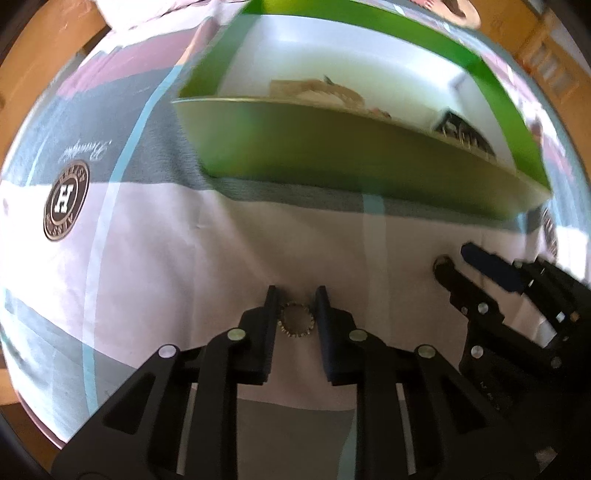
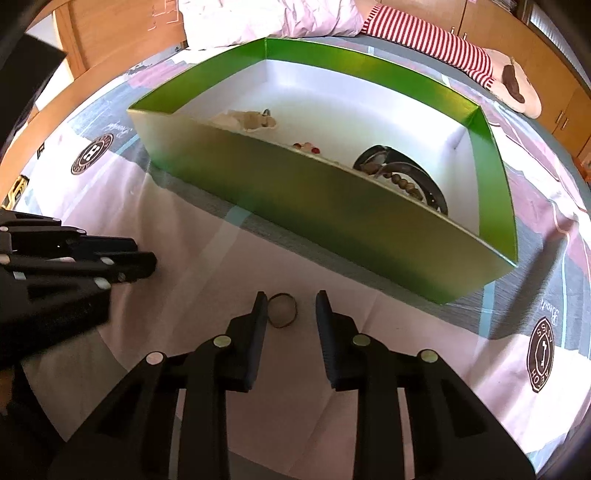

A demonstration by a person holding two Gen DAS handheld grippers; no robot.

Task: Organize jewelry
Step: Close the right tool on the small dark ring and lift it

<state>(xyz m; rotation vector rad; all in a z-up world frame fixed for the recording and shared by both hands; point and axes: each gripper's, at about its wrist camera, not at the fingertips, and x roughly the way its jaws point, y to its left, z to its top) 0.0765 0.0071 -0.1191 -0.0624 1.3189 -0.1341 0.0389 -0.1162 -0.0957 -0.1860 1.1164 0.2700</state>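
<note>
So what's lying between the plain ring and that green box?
Nothing: in the right wrist view only bare printed bedsheet separates the plain ring from the green box.

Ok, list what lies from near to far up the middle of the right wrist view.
Right gripper → plain ring between its fingers → patterned bedsheet → green box holding jewelry → white pillow.

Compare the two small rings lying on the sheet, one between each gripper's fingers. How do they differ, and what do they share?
The toothed ring has a jagged, gear-like edge; the plain ring is a smooth thin band. The toothed ring fills nearly the whole gap of the left gripper; the plain ring sits against one finger of the right gripper, with space on its other side. Both lie flat on the sheet, outside the green box.
</note>
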